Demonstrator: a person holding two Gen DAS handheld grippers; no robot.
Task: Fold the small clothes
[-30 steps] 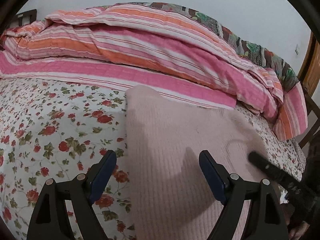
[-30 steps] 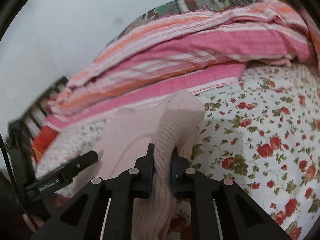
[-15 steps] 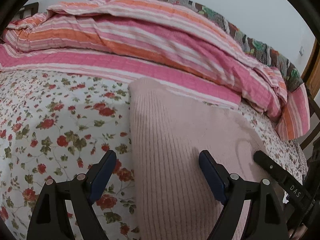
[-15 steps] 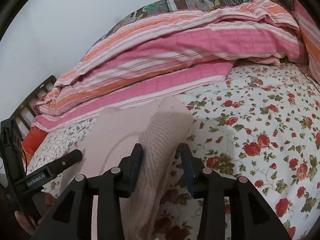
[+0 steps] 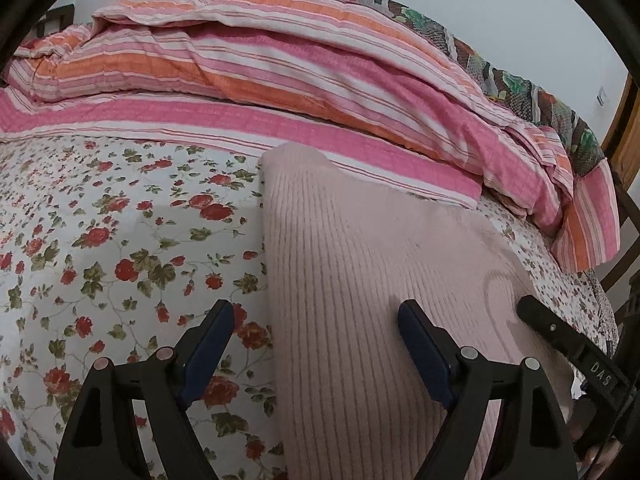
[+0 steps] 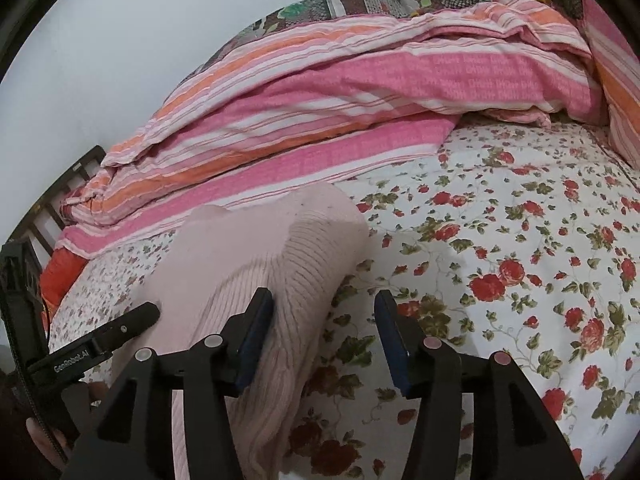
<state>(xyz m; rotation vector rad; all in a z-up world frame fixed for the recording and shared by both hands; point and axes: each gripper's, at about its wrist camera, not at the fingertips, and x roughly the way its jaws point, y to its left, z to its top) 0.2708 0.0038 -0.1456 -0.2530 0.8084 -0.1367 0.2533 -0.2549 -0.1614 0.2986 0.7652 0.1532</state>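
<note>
A pale pink ribbed knit garment (image 5: 360,280) lies folded lengthwise on the floral bedsheet (image 5: 100,240). My left gripper (image 5: 316,340) is open just above its near left edge, holding nothing. In the right wrist view the same garment (image 6: 256,264) lies with a raised fold along its right side. My right gripper (image 6: 324,332) is open over that right edge, one finger above the knit and one above the sheet (image 6: 520,260). Each gripper's black body shows in the other's view, the right one (image 5: 568,344) and the left one (image 6: 100,344).
A pink and orange striped quilt (image 5: 260,68) is heaped along the far side of the bed, also in the right wrist view (image 6: 360,92). A patterned blanket (image 5: 520,84) lies behind it. A wooden door frame (image 5: 628,128) stands at right, a dark headboard (image 6: 48,208) at left.
My right gripper was shut on the garment's fold one second ago; it has opened, let the knit drop onto the bed and drawn back. My left gripper stayed open and drifted slightly.
</note>
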